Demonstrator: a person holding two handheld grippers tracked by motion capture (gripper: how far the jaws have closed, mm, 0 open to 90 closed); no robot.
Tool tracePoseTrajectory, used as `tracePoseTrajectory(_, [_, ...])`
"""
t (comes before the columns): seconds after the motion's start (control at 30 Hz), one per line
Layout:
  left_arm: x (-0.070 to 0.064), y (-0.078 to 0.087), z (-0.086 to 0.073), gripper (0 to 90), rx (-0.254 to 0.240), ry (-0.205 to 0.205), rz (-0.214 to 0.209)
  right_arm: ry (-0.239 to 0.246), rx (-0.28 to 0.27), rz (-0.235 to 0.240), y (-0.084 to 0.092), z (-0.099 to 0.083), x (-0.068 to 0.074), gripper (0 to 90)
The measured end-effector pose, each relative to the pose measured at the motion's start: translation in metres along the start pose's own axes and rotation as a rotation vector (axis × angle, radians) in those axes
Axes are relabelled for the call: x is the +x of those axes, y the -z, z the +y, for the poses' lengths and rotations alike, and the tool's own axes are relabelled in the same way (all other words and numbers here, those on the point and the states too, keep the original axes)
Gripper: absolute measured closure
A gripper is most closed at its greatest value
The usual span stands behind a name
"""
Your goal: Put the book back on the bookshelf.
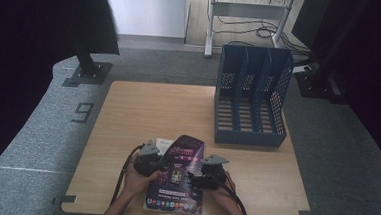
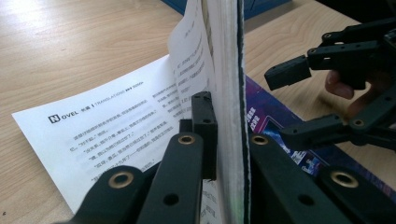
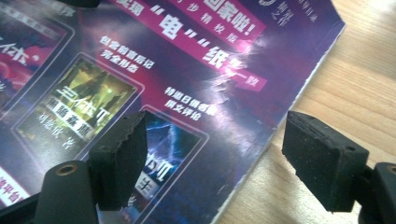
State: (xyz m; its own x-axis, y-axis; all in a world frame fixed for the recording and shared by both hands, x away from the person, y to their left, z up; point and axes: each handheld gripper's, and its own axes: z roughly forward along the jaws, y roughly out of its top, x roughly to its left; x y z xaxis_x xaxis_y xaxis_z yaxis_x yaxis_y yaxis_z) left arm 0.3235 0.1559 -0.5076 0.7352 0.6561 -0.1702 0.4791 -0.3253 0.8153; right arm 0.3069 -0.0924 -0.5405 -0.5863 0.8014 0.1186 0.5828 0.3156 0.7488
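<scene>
A printed page (image 2: 107, 135) of the magazine (image 1: 177, 174) carries the heading "NOVEL" beside "TRANSLATIONS", above lines of Chinese text too small to read. The purple cover (image 3: 187, 84) bears Chinese headlines, with the large characters "电" and "纸" in quotation marks. The grey floor (image 1: 32, 128) is marked "9" (image 1: 83, 112).

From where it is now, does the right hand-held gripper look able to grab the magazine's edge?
Probably yes. The right hand-held gripper is open, its jaws straddling the edge of the magazine on the table, with nothing between. The left hand-held gripper is shut on the other side.
</scene>
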Motion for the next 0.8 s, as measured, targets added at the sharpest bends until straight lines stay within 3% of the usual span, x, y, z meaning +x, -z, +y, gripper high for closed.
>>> tracePoseTrajectory(0.4, [0.000,0.009,0.004,88.4,-0.031,0.009,-0.035,-0.046,-0.059,0.024,0.003,0.008,-0.009,22.0])
tracePoseTrajectory(0.8, [-0.002,0.023,0.010,88.5,-0.084,0.009,-0.085,-0.066,-0.069,0.053,-0.003,0.013,-0.016,18.2])
